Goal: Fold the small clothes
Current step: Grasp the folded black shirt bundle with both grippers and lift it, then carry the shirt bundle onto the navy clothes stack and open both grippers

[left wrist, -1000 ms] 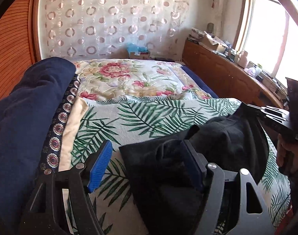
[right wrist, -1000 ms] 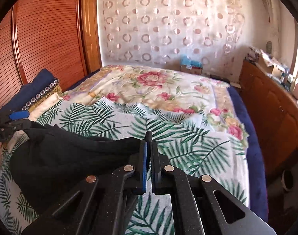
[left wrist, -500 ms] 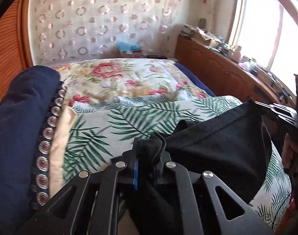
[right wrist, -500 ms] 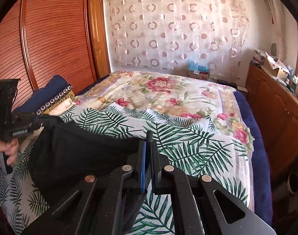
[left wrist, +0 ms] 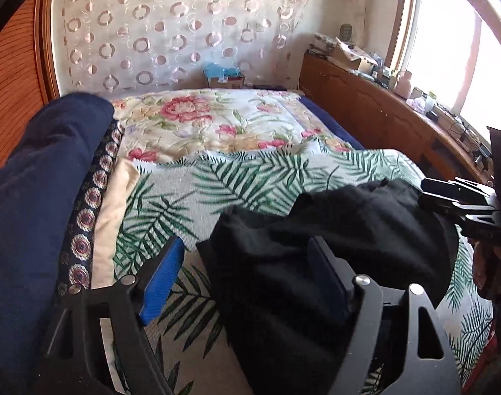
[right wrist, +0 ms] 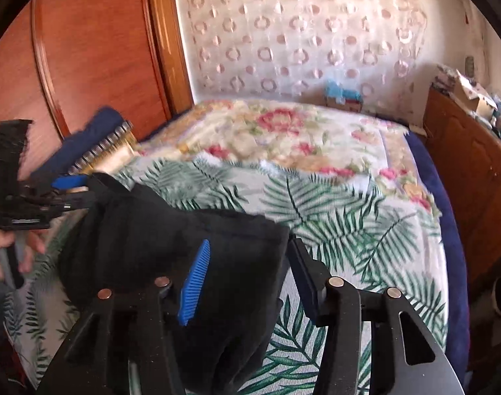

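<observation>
A small black garment (left wrist: 332, 237) lies bunched on the palm-leaf sheet (left wrist: 217, 184) of the bed. My left gripper (left wrist: 247, 270) is open, its blue-padded fingers (left wrist: 161, 279) spread around the garment's left edge. In the right wrist view my right gripper (right wrist: 247, 276) is open too, with the garment's right end (right wrist: 171, 237) lying between and over its jaws. The left gripper (right wrist: 66, 191) shows at the garment's far left end there. The right gripper (left wrist: 461, 197) shows at the garment's right end in the left wrist view.
A rolled navy blanket with a patterned band (left wrist: 36, 197) lies along the bed's left side. A floral quilt (left wrist: 201, 125) covers the far half of the bed. A wooden cabinet (left wrist: 382, 112) with clutter runs along the right. A wooden wardrobe (right wrist: 95, 49) stands at the left.
Half a second ago both grippers were shut on the black garment and held it stretched. Now both have opened and the garment lies slack on the bed.
</observation>
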`<move>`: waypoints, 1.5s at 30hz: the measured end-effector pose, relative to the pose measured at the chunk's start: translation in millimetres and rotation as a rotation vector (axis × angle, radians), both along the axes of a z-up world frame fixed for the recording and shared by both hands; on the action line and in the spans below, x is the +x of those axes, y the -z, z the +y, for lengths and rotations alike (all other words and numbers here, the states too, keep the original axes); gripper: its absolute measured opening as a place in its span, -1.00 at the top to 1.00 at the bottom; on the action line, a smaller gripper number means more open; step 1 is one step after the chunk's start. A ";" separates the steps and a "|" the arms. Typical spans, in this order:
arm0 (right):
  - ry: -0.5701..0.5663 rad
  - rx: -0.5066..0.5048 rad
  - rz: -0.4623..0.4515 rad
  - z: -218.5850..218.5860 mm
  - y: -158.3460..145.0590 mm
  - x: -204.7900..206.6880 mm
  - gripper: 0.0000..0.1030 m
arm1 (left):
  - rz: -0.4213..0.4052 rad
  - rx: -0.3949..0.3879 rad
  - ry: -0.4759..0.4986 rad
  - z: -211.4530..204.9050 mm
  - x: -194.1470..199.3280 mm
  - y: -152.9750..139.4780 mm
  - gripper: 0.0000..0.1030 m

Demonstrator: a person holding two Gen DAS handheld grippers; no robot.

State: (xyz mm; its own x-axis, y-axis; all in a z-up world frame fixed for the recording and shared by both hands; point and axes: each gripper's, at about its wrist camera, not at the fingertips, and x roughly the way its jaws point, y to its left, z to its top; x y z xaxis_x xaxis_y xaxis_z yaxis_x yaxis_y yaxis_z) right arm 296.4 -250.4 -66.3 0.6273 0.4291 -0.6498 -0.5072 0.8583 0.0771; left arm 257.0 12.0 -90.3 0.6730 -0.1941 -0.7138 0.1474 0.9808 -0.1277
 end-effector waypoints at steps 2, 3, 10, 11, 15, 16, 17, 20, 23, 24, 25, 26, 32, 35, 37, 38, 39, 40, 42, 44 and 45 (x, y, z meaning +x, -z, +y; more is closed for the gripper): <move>0.017 -0.012 0.034 0.4 10.8 11.1 -0.03 | 0.028 0.001 -0.019 3.8 4.0 9.1 -0.51; 0.019 -0.016 0.049 1.4 15.4 16.1 -0.05 | 0.037 -0.004 -0.023 5.2 5.0 12.0 -0.51; 0.002 0.085 0.172 -1.1 28.2 42.6 -0.11 | 0.102 -0.086 -0.017 7.2 17.4 29.9 -0.51; -0.006 0.097 0.184 -1.2 28.7 45.0 -0.11 | 0.114 -0.099 -0.013 7.2 19.0 32.6 -0.51; -0.018 0.107 0.175 -3.9 28.8 46.2 -0.11 | 0.109 -0.100 -0.010 4.8 19.6 34.5 -0.51; -0.020 0.105 0.170 -4.4 29.4 45.8 -0.11 | 0.107 -0.102 -0.006 3.5 19.4 34.3 -0.49; -0.029 0.104 0.169 -3.7 30.2 46.0 -0.11 | 0.105 -0.111 0.003 2.7 20.5 34.9 -0.28; -0.099 0.164 0.206 -0.5 34.8 42.5 0.36 | 0.101 -0.144 0.035 -0.7 19.0 33.4 0.32; -0.130 0.179 0.192 -0.7 33.8 39.4 0.66 | 0.097 -0.166 0.060 -2.0 13.6 26.7 0.65; -0.128 0.172 0.168 -0.9 31.0 35.6 0.72 | 0.074 -0.170 0.070 -3.4 8.4 19.5 0.66; -0.127 0.176 0.143 -1.5 26.7 30.5 0.73 | 0.051 -0.179 0.076 -3.1 3.5 12.9 0.66; -0.129 0.182 0.115 -2.3 21.5 25.4 0.74 | 0.025 -0.191 0.082 -2.8 -3.5 3.0 0.67; -0.185 0.210 -0.059 11.4 -33.8 -4.3 0.76 | -0.145 -0.229 0.048 11.2 -51.8 -57.0 0.67; -0.252 0.211 -0.130 35.0 -65.7 -9.9 0.77 | -0.215 -0.225 -0.002 34.3 -72.5 -83.2 0.67; -0.298 0.199 -0.175 56.0 -85.4 -9.4 0.77 | -0.263 -0.225 -0.052 55.1 -88.2 -101.5 0.67; -0.325 0.196 -0.198 69.5 -97.0 -8.3 0.77 | -0.279 -0.225 -0.071 63.4 -93.7 -105.8 0.67; -0.347 0.193 -0.214 81.3 -106.1 -5.9 0.77 | -0.297 -0.219 -0.098 72.7 -99.9 -111.6 0.67; -0.369 0.188 -0.231 95.5 -115.5 -3.2 0.77 | -0.318 -0.206 -0.130 82.6 -107.0 -116.7 0.67; -0.425 0.171 -0.249 127.7 -130.8 6.0 0.77 | -0.341 -0.186 -0.194 101.3 -117.4 -119.1 0.67; -0.471 0.144 -0.259 167.6 -140.3 22.5 0.77 | -0.339 -0.195 -0.262 122.3 -127.2 -112.1 0.67; -0.498 0.129 -0.259 191.1 -144.3 29.4 0.77 | -0.332 -0.197 -0.295 130.6 -130.6 -106.8 0.67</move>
State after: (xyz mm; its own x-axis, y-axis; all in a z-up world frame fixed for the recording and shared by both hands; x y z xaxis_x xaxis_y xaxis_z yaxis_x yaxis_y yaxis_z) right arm 325.9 -59.3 78.0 0.4607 0.7794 -0.4245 -0.8643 0.5028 -0.0149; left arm 126.4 142.6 16.5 0.9050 -0.0703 -0.4196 -0.0691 0.9489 -0.3079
